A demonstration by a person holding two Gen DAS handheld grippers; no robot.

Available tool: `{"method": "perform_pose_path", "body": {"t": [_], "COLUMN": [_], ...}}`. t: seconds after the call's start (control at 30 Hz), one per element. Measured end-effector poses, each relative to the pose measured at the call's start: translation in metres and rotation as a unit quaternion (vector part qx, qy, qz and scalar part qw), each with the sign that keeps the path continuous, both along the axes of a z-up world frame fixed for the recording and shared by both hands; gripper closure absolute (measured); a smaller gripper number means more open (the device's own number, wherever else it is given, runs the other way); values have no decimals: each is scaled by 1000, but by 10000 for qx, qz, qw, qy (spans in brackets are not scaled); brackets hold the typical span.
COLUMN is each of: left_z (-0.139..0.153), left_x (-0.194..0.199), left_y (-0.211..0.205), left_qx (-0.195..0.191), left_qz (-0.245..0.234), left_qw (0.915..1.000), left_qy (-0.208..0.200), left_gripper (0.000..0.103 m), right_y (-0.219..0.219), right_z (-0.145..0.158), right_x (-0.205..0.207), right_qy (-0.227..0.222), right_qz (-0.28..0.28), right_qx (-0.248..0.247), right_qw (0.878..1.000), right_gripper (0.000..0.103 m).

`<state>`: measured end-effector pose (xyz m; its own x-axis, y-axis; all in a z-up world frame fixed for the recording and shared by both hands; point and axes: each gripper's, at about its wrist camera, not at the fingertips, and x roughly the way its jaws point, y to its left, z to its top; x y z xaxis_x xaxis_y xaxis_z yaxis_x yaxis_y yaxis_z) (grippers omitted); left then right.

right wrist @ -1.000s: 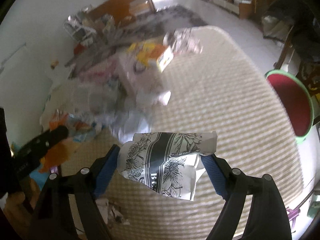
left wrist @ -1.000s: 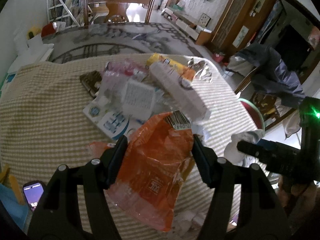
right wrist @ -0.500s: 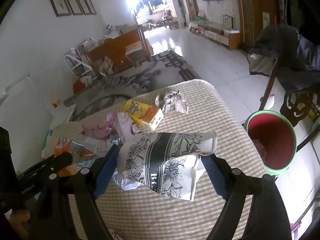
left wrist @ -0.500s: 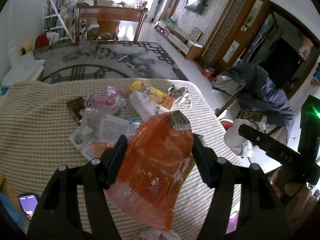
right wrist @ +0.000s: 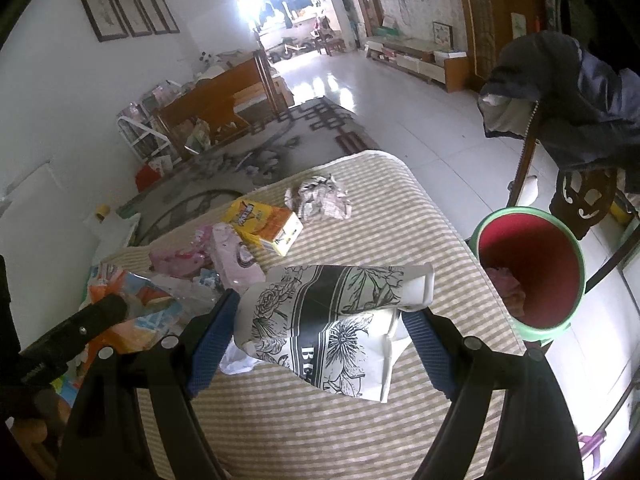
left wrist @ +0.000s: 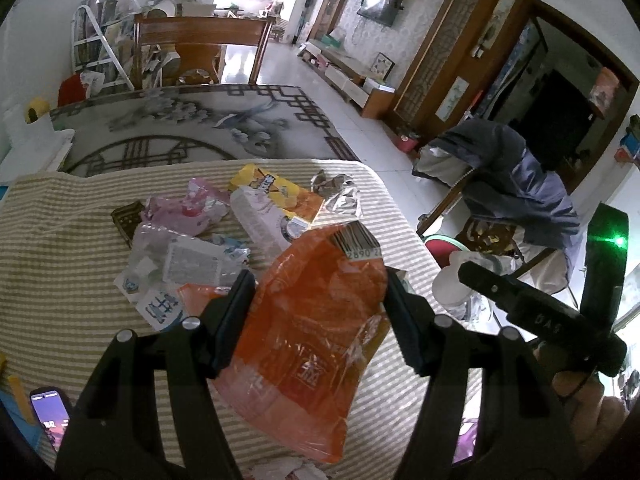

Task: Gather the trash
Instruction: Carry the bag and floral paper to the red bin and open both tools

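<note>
My left gripper [left wrist: 318,292] is shut on an orange plastic wrapper [left wrist: 312,328] and holds it above the striped tablecloth [left wrist: 60,240]. My right gripper [right wrist: 322,320] is shut on a white carton with black flower print [right wrist: 336,320], held above the table near its right edge. The bin [right wrist: 532,268], green outside and red inside, stands on the floor right of the table; its rim also shows in the left wrist view [left wrist: 442,246]. More trash lies on the table: a yellow box [right wrist: 264,224], a pink carton [right wrist: 236,258], crumpled paper [right wrist: 320,198], and clear wrappers [left wrist: 184,256].
A chair draped with a dark jacket [right wrist: 568,108] stands beyond the bin. A phone [left wrist: 48,420] lies at the table's near left corner. A patterned rug [left wrist: 180,132] and a wooden bench [left wrist: 200,48] lie past the table's far edge.
Both grippers have risen and pulled back from the trash pile, each keeping its item. The right gripper has swung right, bringing the bin fully into view.
</note>
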<state>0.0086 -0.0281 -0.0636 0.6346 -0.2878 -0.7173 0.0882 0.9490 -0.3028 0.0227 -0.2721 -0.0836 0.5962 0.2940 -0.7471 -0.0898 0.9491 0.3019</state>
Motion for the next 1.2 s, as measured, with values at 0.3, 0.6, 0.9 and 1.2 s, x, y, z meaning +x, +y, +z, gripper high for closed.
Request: {"method": "perform_pose_path", "body": {"t": [0.3, 0.6, 0.9, 1.2], "left_z": [-2, 4, 14, 12], "left_x": [10, 25, 47, 63], "left_y": [-33, -74, -124, -183], "left_qx": [66, 37, 81, 162], "left_qz": [-77, -46, -55, -273], "left_qw": [9999, 10000, 9999, 9995], "left_qy": [76, 17, -122, -84], "left_gripper": [41, 41, 41, 41], "right_y": [-34, -81, -131, -190], "right_z": [2, 8, 10, 4], "right_x": [6, 20, 40, 53], "right_qy": [-57, -131, -217, -124], "right_qz": [-127, -221, -222, -457], "right_qx": [-16, -1, 70, 174], "right_qw": [9999, 9997, 9995, 9987], "right_gripper": [23, 23, 23, 23]}}
